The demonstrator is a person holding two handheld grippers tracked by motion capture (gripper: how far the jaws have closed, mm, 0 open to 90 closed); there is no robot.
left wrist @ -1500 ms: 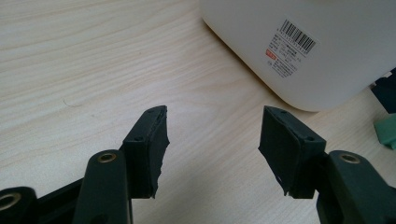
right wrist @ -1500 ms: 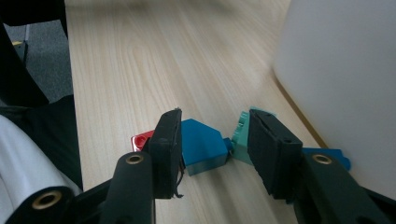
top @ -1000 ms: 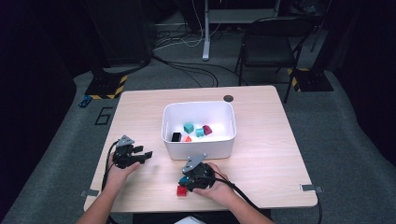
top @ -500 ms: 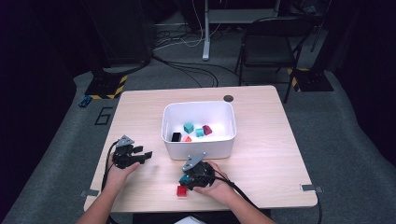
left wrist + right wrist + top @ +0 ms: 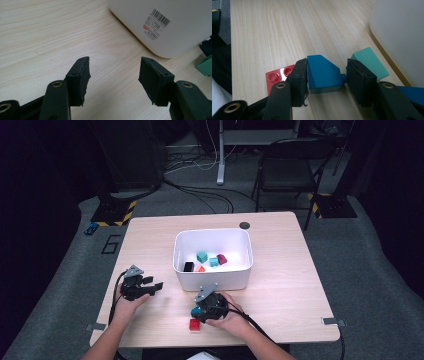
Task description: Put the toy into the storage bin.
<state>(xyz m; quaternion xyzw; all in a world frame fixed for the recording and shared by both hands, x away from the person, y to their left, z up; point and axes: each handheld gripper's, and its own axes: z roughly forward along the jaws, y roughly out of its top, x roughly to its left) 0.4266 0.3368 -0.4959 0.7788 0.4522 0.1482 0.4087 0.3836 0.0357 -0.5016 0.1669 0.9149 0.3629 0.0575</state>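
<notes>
Wooden table (image 5: 285, 285), bearing all items; white bin (image 5: 212, 270) stands just beyond both grippers, holding a black, an orange, two teal and a dark red block, seen from the high view, while the gripper views give its outer wall alone. Left gripper (image 5: 113, 75): jaws parted over bare wood, nothing between them, though near the narrowest they are set; the bin's rounded corner lies ahead and to their right, carrying a sticker with a barcode and a red mark, print too small to read. Right gripper (image 5: 325, 75): jaws have just been closing, set around a blue sloped block (image 5: 323, 72); one pad lies against its flat side, the other meets a stud on its far side, so the block is gripped. Teal sloped block (image 5: 369, 62), just behind the jaw on the right of the right gripper view, beside the bin wall; the high view hides it under the hand. Red studded brick (image 5: 278, 76), flat on the table just behind the opposite jaw
</notes>
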